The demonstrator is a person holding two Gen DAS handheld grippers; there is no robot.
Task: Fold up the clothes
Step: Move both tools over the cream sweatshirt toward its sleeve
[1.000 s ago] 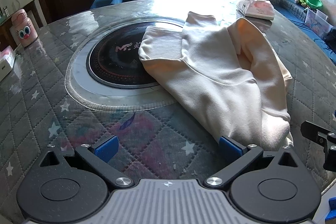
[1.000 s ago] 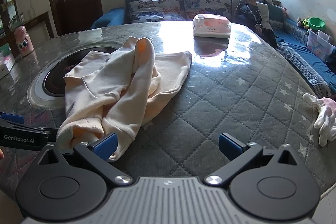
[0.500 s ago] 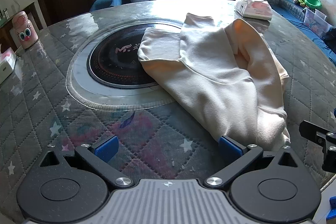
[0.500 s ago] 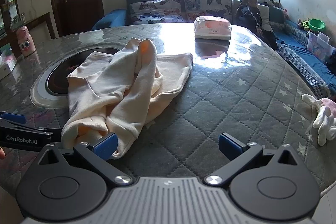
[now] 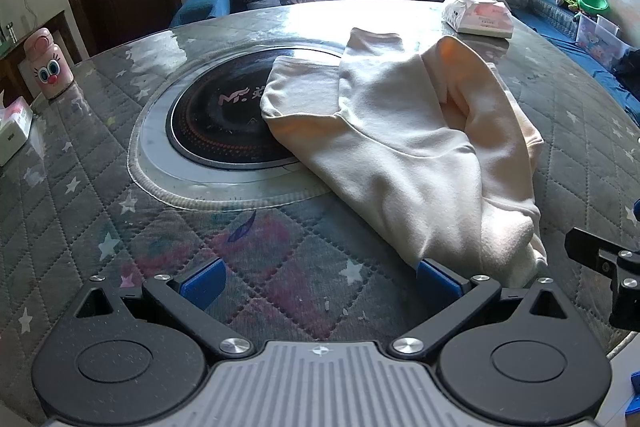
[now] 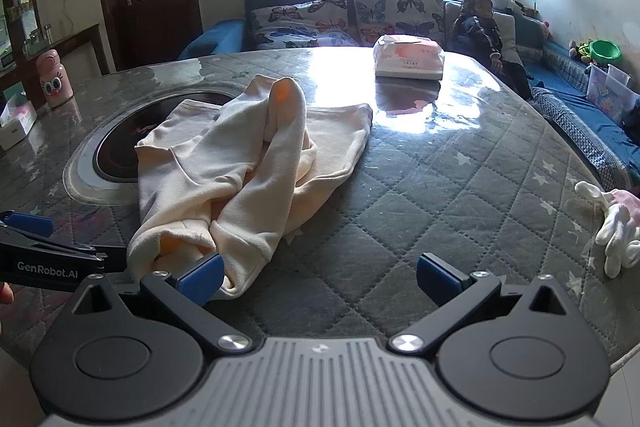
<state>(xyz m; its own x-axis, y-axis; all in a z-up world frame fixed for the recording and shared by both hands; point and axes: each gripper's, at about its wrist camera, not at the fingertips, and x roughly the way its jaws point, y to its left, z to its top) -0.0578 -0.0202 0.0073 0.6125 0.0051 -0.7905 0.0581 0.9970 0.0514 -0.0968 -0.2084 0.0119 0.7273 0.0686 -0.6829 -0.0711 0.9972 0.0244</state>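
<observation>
Garment: a cream sweatshirt (image 5: 404,147) is seen lying crumpled on the quilted table cover (image 5: 80,195), partly draped over the round black cooktop (image 5: 224,123) set into the table's middle.
Garment shape: one sleeve is thrown up over the body into a raised ridge (lit orange by the window behind it); the hem end is bunched at the edge of the sweatshirt nearest both grippers.
Left gripper (image 5: 318,279): the jaws are held wide apart with nothing between them; the blue pad on one side (image 5: 438,281) is placed just beside the bunched end of the sweatshirt, though contact cannot be confirmed.
Right gripper (image 6: 318,277): the jaws are likewise spread wide and nothing is gripped; one blue pad (image 6: 200,277) sits at the sweatshirt's near folded corner, overlapping it in view, while the other is well clear of the cloth.
Tissue pack (image 6: 408,61): a pink and white pack is set on the table beyond the sweatshirt, on the glossy sunlit part.
White glove (image 6: 612,231): seen at the table's rim, well apart from the sweatshirt, on the far side from the cooktop.
Pink bottle (image 5: 48,65): a cartoon-eyed bottle stands beyond the cooktop, opposite the sweatshirt.
Sofa (image 6: 320,23): butterfly cushions are visible behind the table, past the sweatshirt.
</observation>
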